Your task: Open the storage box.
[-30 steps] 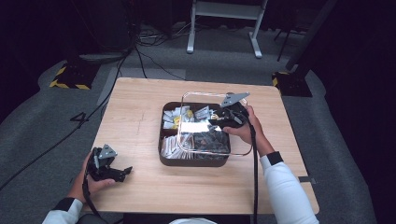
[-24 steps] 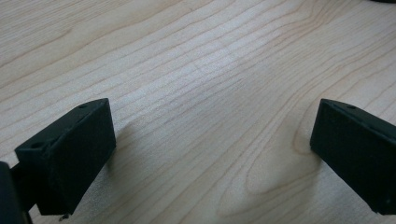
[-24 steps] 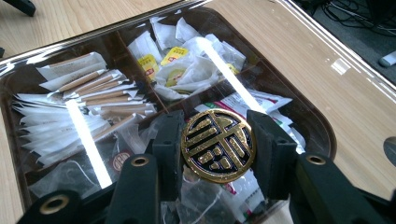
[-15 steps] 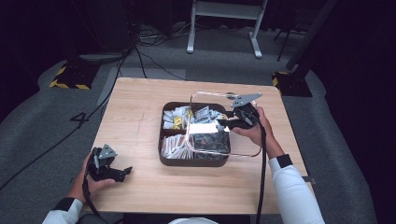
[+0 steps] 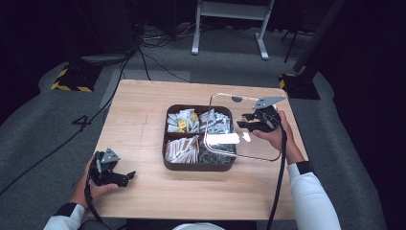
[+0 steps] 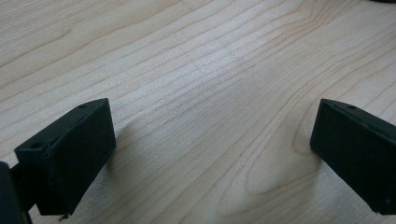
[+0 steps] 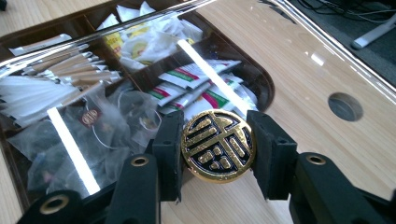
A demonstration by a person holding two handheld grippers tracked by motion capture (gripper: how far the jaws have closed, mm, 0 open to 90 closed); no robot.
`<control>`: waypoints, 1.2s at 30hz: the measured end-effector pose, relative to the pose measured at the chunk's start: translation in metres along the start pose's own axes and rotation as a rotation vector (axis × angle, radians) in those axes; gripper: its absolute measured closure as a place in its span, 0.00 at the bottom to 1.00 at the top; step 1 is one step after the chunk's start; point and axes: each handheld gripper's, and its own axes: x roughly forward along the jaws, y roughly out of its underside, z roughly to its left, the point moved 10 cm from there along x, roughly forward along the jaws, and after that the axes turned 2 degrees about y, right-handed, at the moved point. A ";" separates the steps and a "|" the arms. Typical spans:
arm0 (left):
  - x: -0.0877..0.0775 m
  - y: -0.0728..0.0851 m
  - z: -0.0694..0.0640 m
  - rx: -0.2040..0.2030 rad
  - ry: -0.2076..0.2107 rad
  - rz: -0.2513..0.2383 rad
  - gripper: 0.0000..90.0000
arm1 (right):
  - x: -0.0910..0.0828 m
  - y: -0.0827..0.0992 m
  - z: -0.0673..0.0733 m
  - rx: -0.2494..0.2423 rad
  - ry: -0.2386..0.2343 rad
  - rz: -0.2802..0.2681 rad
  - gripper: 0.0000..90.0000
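A dark brown compartment box point(image 5: 198, 166) stands at the table's middle, with paper packets and tea bags point(image 5: 182, 149) inside. My right gripper point(image 5: 247, 122) is shut on the round gold knob point(image 7: 218, 144) of the box's clear lid point(image 5: 253, 146). It holds the lid a little above the table, so the lid covers the box's right side and sticks out past it to the right. In the right gripper view both pads point(image 7: 169, 149) press on the knob's sides. My left gripper point(image 5: 125, 176) rests open on bare wood near the front left edge, its fingers point(image 6: 70, 154) wide apart with nothing between them.
The lid has a finger hole point(image 7: 344, 106) near its far edge. Bare wooden table point(image 5: 139, 120) lies left of the box and in front of it. Beyond the table's far edge are cables and a white stand point(image 5: 230, 19) on grey floor.
My right gripper has carried the clear lid to the right, off the box's left compartments. The left gripper has stayed where it was.
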 end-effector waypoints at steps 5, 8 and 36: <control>0.000 0.000 0.000 0.000 0.000 0.000 0.00 | -0.005 0.006 -0.006 0.009 0.002 0.005 0.66; 0.000 0.000 0.000 0.000 0.000 0.000 0.00 | -0.009 0.010 -0.012 0.023 0.011 0.002 0.66; 0.000 0.000 0.000 0.000 0.000 0.000 0.00 | -0.041 0.063 -0.055 0.120 0.080 0.016 0.66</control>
